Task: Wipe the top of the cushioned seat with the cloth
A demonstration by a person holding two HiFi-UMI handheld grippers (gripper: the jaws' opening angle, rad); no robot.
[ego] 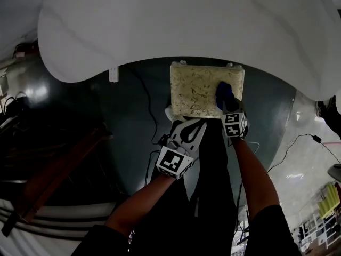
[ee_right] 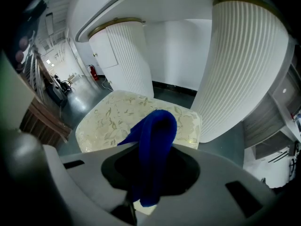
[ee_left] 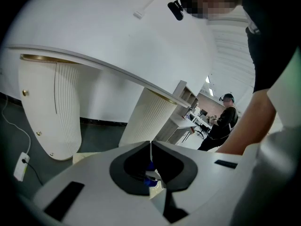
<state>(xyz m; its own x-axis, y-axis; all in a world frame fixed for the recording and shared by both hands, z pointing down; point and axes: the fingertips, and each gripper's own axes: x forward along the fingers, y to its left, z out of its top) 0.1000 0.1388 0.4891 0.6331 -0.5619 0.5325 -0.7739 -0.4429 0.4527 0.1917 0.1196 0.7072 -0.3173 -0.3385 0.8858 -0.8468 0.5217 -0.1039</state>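
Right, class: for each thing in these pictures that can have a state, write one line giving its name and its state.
left gripper: shut, jaws together, off the seat.
right gripper: shut on the cloth.
cloth: bunched, clamped between the right gripper's jaws, over the right side of the seat top.
cushioned seat: upright, patterned top facing up, bare except where the cloth is.

Hand-held grippers (ego: pixel 185 126) (ego: pixel 229 104): two — cushioned seat (ego: pixel 194 92): one, cloth (ego: pixel 224 92): one, table (ego: pixel 186 20): one.
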